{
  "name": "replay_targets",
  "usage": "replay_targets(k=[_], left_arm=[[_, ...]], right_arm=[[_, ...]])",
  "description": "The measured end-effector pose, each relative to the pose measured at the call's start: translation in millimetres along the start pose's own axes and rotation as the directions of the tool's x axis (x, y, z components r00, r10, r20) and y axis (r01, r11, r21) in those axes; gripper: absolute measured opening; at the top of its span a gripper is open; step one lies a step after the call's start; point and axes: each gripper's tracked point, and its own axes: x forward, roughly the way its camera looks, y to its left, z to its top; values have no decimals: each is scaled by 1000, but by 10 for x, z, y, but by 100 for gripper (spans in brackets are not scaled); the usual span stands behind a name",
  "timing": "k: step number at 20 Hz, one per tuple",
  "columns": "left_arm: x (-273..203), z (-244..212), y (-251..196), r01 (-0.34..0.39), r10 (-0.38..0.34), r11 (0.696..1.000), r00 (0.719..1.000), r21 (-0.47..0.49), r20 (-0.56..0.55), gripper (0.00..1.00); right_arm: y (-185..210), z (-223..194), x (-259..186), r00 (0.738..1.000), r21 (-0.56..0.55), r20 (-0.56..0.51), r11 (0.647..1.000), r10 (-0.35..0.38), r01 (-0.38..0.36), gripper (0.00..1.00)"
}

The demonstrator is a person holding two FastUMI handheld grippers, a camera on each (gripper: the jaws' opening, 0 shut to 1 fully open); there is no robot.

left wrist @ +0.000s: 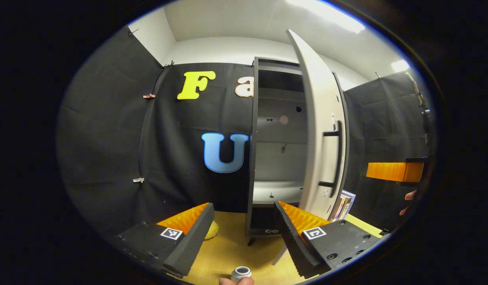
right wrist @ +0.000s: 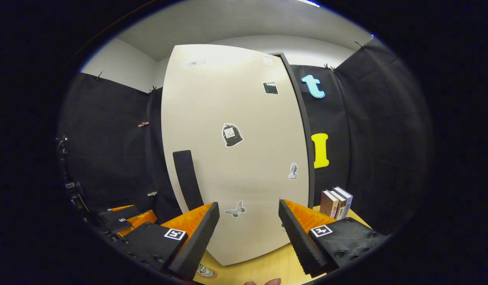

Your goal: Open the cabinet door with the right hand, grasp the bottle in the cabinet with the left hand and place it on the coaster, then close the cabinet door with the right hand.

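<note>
left gripper view has the bottle (left wrist: 241,273) at the very bottom edge, its pale cap just showing on the wooden table (left wrist: 236,249), low between the left gripper (left wrist: 244,227)'s fingers and touching neither; a fingertip (left wrist: 236,281) sits right beside it. the left gripper's jaws stand wide apart, holding nothing. beyond them the cabinet (left wrist: 277,150) stands open, its shelves bare where they can be seen, and the cabinet door (left wrist: 321,130) is swung out toward the camera with its dark handle (left wrist: 335,154) on the outer face. a stack of books (left wrist: 344,205) leans just beside the door's lower edge, and a yellowish object (left wrist: 212,230) lies on the table near the left finger. the coaster cannot be told apart for sure.

right gripper view faces the pale inner side of the cabinet door (right wrist: 236,158), dotted with small stickers. the right gripper (right wrist: 248,233) hovers in front of it, jaws wide apart, gripping nothing. the books (right wrist: 336,202) stand on the table (right wrist: 267,267) to the right, and the left gripper (right wrist: 125,221) shows low on the left.
</note>
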Motion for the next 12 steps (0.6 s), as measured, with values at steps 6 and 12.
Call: replay_targets(k=[6, 12], left_arm=[[-31, 46, -79, 6, -6, 1000, 1000, 0, 4, 92], [-67, 85, -168, 16, -16, 1000, 1000, 14, 11, 94]], right_arm=[[-96, -12, -60, 1000, -25, 2, 1000, -14, 15, 98], [-275, 50, -134, 999, -51, 19, 997, -50, 51, 98]])
